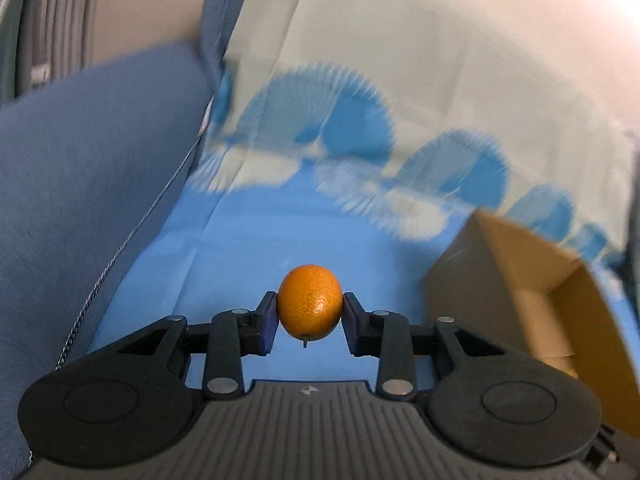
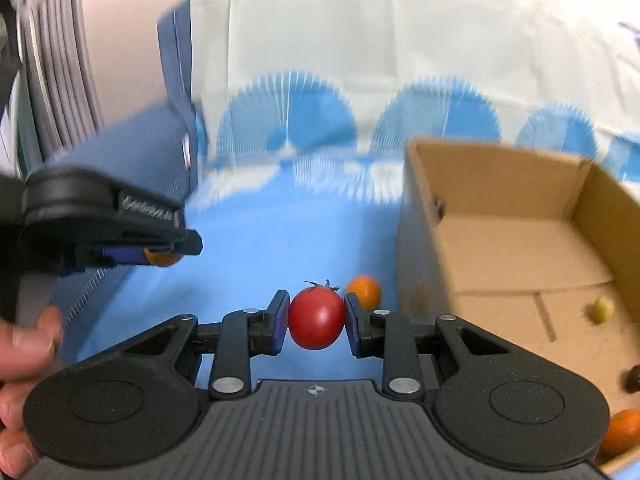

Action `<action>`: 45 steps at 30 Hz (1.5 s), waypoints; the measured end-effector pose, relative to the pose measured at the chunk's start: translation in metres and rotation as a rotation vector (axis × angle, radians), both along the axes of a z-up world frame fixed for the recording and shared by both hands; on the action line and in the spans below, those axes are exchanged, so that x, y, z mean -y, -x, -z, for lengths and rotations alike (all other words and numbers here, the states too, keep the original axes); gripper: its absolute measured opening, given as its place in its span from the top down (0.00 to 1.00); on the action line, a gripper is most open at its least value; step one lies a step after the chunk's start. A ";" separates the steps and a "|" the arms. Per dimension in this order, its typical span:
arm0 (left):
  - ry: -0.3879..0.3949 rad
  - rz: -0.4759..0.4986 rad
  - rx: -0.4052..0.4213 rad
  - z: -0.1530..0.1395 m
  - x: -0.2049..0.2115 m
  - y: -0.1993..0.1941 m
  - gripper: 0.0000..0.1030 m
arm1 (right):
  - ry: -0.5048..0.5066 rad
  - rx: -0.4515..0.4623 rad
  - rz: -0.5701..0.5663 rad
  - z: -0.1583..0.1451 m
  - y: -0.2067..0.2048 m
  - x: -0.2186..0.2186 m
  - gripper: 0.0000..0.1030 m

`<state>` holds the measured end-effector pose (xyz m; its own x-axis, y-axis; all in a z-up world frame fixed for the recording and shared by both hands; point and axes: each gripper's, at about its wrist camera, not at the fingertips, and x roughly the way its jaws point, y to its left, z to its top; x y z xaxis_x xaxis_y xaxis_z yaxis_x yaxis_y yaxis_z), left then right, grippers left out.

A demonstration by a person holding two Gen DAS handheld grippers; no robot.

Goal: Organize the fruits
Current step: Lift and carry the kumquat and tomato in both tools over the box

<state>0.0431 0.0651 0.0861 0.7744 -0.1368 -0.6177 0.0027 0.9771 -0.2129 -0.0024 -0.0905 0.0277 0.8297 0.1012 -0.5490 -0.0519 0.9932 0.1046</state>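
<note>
My left gripper (image 1: 310, 312) is shut on a small orange citrus fruit (image 1: 310, 305), held above the blue cloth. It also shows in the right wrist view (image 2: 168, 254) at the left, with the fruit (image 2: 160, 259) peeking out below it. My right gripper (image 2: 316, 318) is shut on a red cherry tomato (image 2: 316, 317) with a green stem. Another small orange fruit (image 2: 365, 291) lies on the cloth just beyond the tomato. An open cardboard box (image 2: 516, 236) stands at the right, also seen in the left wrist view (image 1: 520, 280). It holds a yellow fruit (image 2: 601, 309), an orange fruit (image 2: 624, 432) and a dark fruit (image 2: 632, 378).
A blue and white patterned cloth (image 1: 248, 248) covers the surface. A blue cushion or bag (image 1: 80, 184) with a zipper lies at the left. A person's hand (image 2: 24, 344) holds the left gripper. Both views are motion-blurred.
</note>
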 end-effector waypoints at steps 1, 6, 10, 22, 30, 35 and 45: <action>0.008 0.015 0.029 -0.006 0.002 0.009 0.64 | -0.003 0.035 0.002 -0.009 0.009 0.005 0.70; 0.021 0.113 0.137 -0.028 0.018 0.050 0.64 | -0.019 0.172 0.004 -0.046 0.043 0.041 0.70; -0.004 0.170 0.172 -0.032 0.034 0.070 0.64 | -0.018 0.282 0.012 -0.076 0.062 0.091 0.70; -0.067 0.286 0.156 -0.004 0.091 0.083 0.64 | 0.045 0.304 0.151 -0.082 0.079 0.217 0.70; -0.125 0.387 0.188 0.007 0.117 0.089 0.63 | 0.125 0.310 0.177 -0.074 0.081 0.243 0.70; -0.089 0.395 0.201 0.009 0.119 0.082 0.63 | 0.110 0.276 0.228 -0.067 0.068 0.264 0.70; -0.064 0.383 0.200 0.015 0.126 0.060 0.63 | 0.043 0.231 0.267 -0.058 0.054 0.278 0.70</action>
<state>-0.0173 -0.0605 0.0711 0.7807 -0.4036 -0.4771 0.4022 0.9088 -0.1106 -0.0562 -0.3686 0.0856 0.9265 -0.1552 -0.3428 0.1928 0.9781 0.0784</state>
